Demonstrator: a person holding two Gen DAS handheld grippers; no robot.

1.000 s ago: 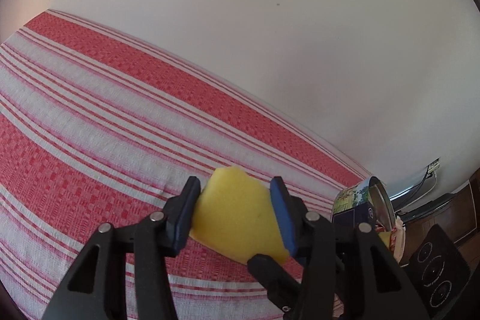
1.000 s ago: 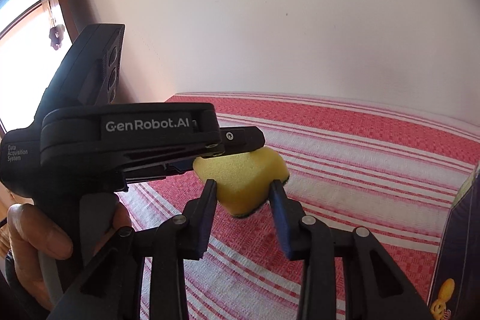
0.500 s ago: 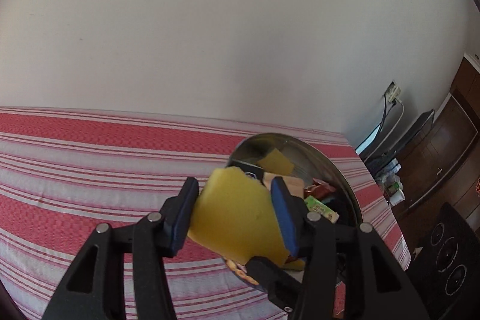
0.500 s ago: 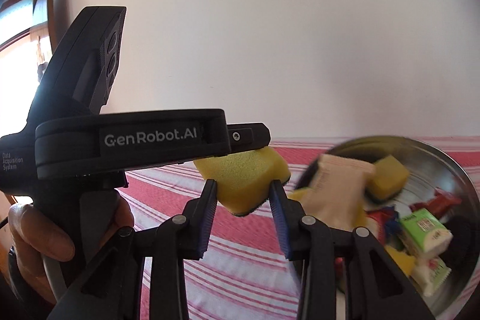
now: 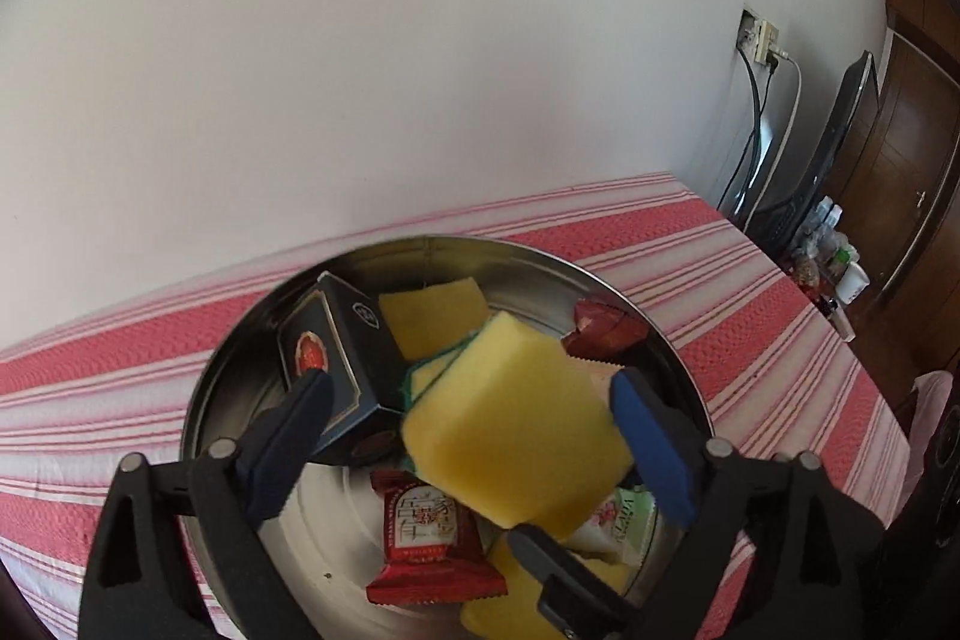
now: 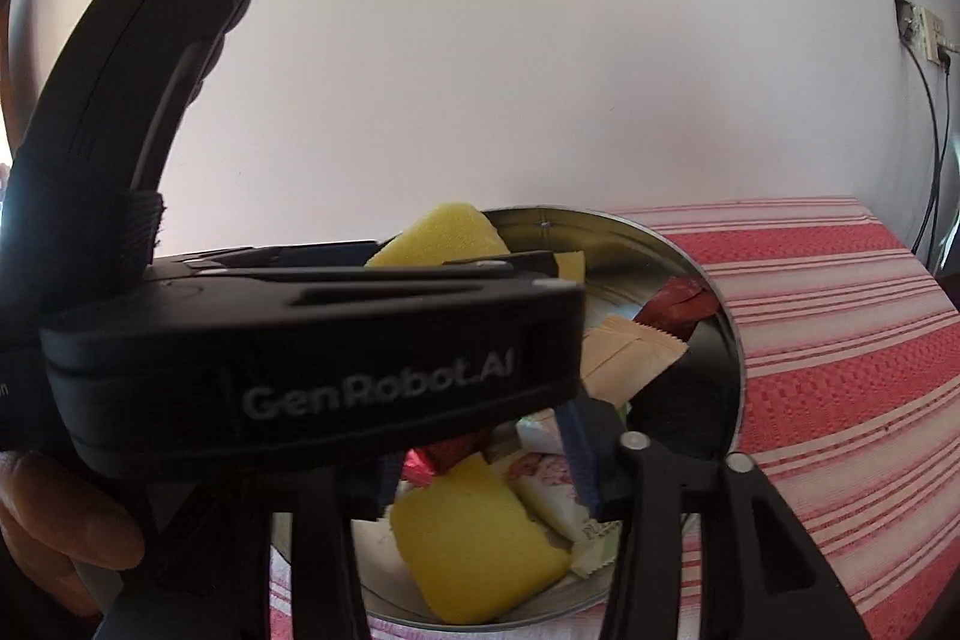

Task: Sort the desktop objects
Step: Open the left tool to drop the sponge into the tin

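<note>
My left gripper (image 5: 474, 436) is open above the round metal tin (image 5: 690, 376). A yellow sponge (image 5: 516, 424) hangs between its fingers, touching only the right blue pad (image 5: 654, 448); a wide gap separates it from the left pad. The tin holds a black box (image 5: 342, 358), red snack packets (image 5: 429, 544), other yellow sponges (image 5: 432, 316) and wrapped sweets. In the right wrist view the left gripper's black body (image 6: 300, 340) crosses the front, with the sponge (image 6: 438, 235) poking above it. My right gripper (image 6: 480, 466) is open and empty over the tin (image 6: 729, 340).
The tin stands on a red-and-white striped cloth (image 5: 780, 328) on the table, close to a white wall. The table's right edge (image 5: 840, 334) drops off toward a monitor, cables and a wall socket (image 5: 762, 40). A wooden door stands at far right.
Both grippers have swung right, from over the cloth to over the tin. My left gripper has opened, and the sponge it was squeezing now sits loose between its fingers.
</note>
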